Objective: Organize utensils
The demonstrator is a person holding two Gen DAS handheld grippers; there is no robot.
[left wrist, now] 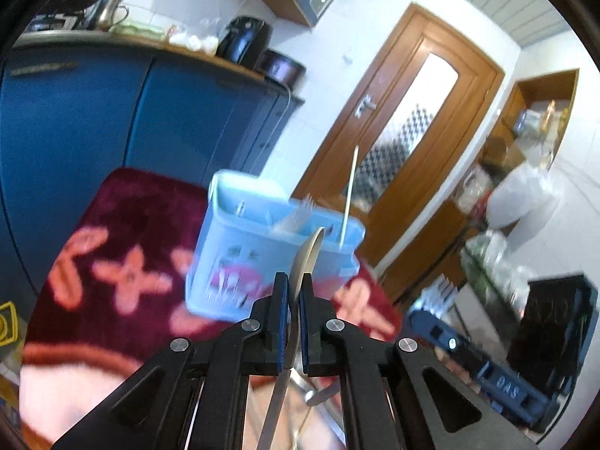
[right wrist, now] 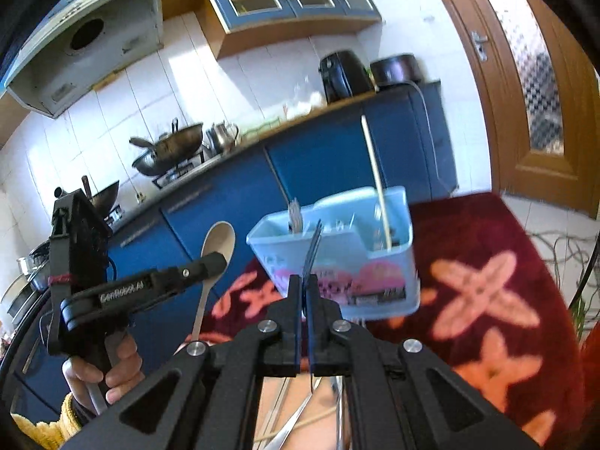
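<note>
Reading "GenRobot.AI", left gripper jaws clamp spoon; right gripper jaws clamp fork.

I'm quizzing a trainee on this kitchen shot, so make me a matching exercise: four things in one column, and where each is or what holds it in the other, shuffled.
Things:
1. spoon
2. fork
3. chopstick
4. blue caddy

Places:
A. standing in the caddy
B. in the right gripper
C. on the red floral cloth
D. in the left gripper

Pairs: 1-D, 2-B, 3-A, 4-C
</note>
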